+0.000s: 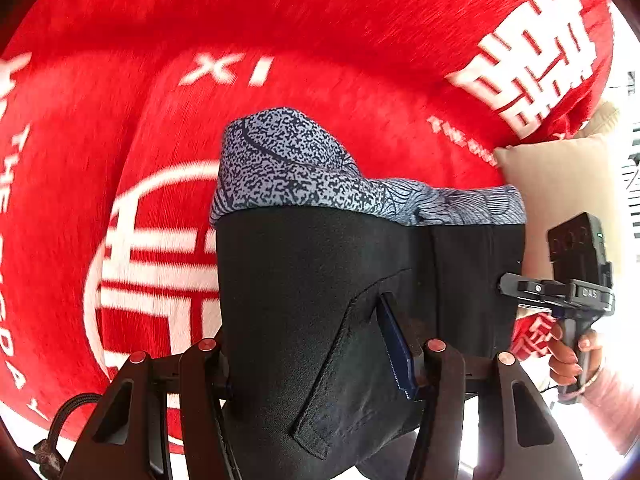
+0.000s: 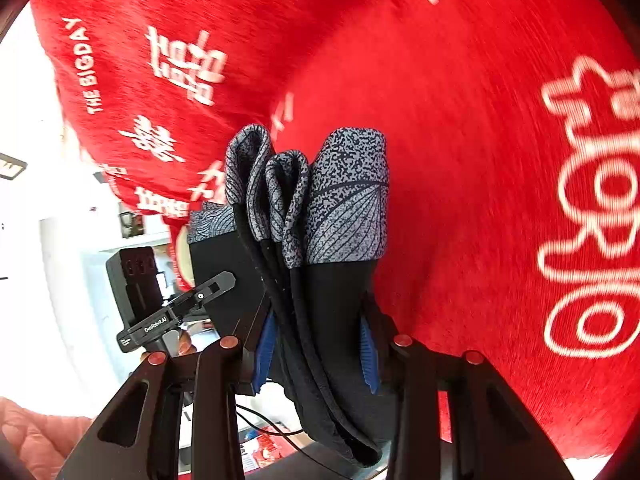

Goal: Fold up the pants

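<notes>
Red blanket (image 1: 360,40) below; pants (image 1: 320,280) seemingly clamped between both jaws.

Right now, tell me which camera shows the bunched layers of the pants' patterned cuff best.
The right wrist view: the patterned cuff faces the lens edge-on, so its separate folds show, clamped in the right gripper. The left wrist view shows the same cuff as one flat band atop black fabric held by the left gripper, layers hidden.

Both wrist views look closely down at pants (image 1: 320,280) over red blanket (image 2: 460,120).
</notes>
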Available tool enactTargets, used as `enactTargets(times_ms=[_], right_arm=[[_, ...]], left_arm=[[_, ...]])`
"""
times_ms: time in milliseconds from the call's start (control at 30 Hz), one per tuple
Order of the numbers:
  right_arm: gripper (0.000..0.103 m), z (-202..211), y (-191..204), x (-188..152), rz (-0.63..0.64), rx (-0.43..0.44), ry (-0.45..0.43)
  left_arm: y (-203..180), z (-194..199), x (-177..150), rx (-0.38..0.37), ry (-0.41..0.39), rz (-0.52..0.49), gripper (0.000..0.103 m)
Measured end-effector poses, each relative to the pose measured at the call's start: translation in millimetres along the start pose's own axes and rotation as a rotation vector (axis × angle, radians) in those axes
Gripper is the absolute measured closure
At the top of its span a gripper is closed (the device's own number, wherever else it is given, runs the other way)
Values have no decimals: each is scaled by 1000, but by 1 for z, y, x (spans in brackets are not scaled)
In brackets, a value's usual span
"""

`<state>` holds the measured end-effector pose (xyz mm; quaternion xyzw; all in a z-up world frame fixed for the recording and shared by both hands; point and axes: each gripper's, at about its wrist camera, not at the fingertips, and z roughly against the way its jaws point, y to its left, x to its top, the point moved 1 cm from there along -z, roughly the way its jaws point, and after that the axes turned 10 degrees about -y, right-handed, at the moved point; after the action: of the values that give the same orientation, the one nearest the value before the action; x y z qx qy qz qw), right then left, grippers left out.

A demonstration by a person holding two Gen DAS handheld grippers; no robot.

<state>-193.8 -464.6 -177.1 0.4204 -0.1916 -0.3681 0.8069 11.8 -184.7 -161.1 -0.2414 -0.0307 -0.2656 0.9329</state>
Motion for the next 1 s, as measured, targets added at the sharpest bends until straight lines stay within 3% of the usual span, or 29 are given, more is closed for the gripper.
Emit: enactTargets(times_ms=[133,233,400,567,633,667,700,833,900,1000], right_arm=[[58,-14,-9,-13,78,-125,-52],[47,-16,-12,-15,85,-193,-100],[44,-14,-1,-22,117,-308,-146],[37,-2,15,-32,129,-508,-165],[33,4,25,-41,132,-578,-171],[25,7,31,-46,140,-601,-175],[19,11,38,-52,152,-616,-185],[11,23,68,-78,179,-638,-230],[0,27,81,-90,183,-651,-259],[0,29,100,-106,198,-686,-289]], left_arm=[[22,-12,-13,15,-36,23,39],[24,-9,-12,68,-60,26,22],[14,2,-14,175,-82,-49,20],[3,13,-27,295,-74,-117,20],[-2,21,-35,314,-71,-125,12],[-6,27,-40,318,-65,-126,0],[-9,32,-43,318,-70,-127,0],[-27,53,-61,298,-53,-148,0],[-35,61,-70,304,-27,-166,0],[-44,72,-80,343,-9,-204,0]])
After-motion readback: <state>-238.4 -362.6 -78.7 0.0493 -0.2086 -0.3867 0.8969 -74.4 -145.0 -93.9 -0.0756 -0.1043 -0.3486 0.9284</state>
